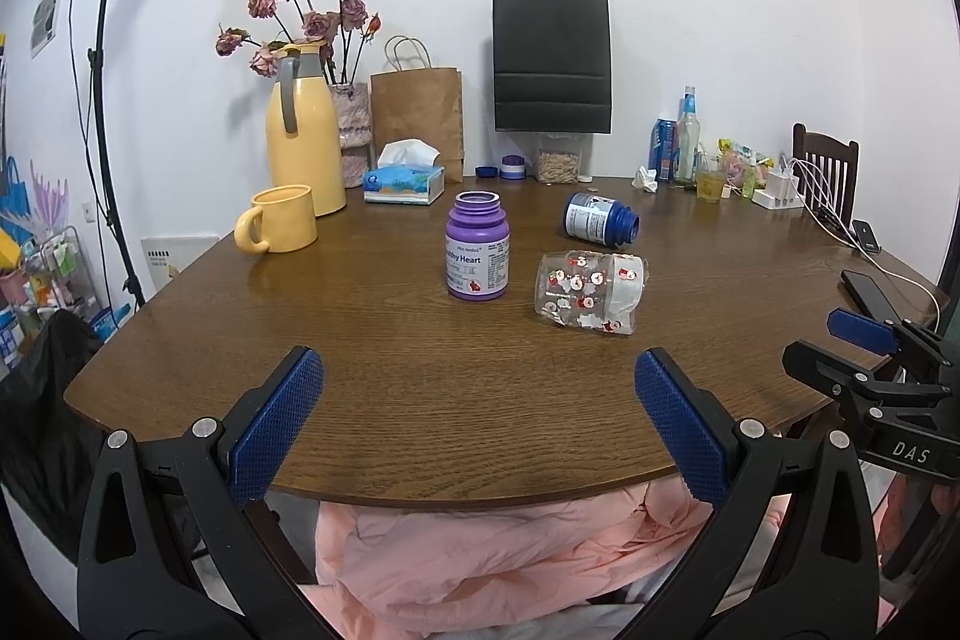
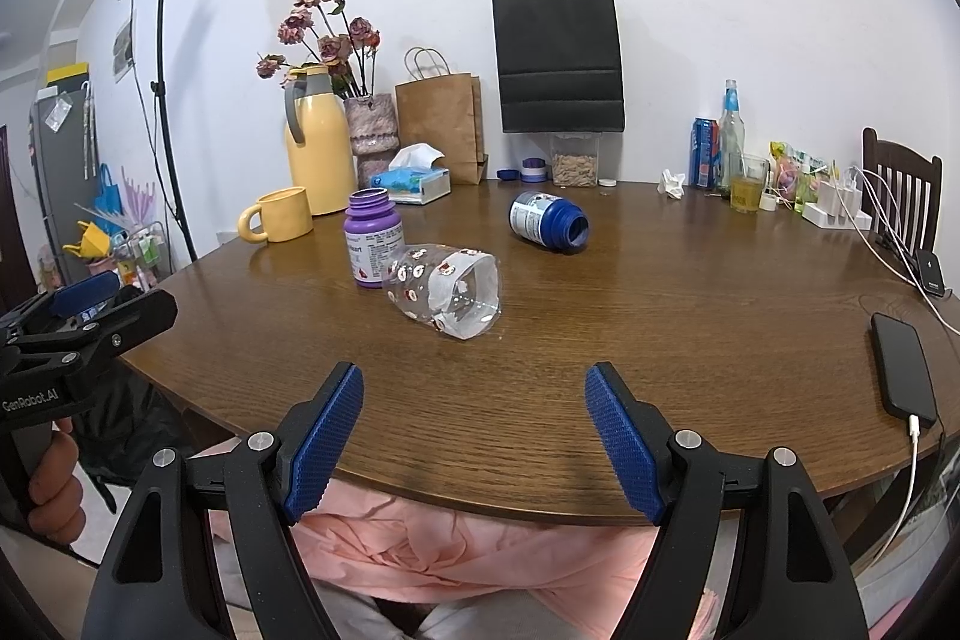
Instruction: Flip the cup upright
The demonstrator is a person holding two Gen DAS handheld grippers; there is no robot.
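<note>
A clear glass cup (image 1: 591, 293) with red and white prints lies on its side on the brown table (image 1: 420, 388), mouth toward the right. It also shows in the right wrist view (image 2: 447, 289), mouth facing me. My left gripper (image 1: 479, 418) is open and empty over the near table edge, well short of the cup. My right gripper (image 2: 474, 439) is open and empty, also at the near edge, below the cup. Each gripper shows at the side of the other's view.
An upright purple bottle (image 1: 477, 247) stands left of the cup. A blue bottle (image 1: 600, 218) lies behind it. A yellow mug (image 1: 279, 220), yellow jug (image 1: 305, 136), tissue box (image 1: 403, 181), paper bags and drinks line the back. A phone (image 2: 903, 370) charges at right.
</note>
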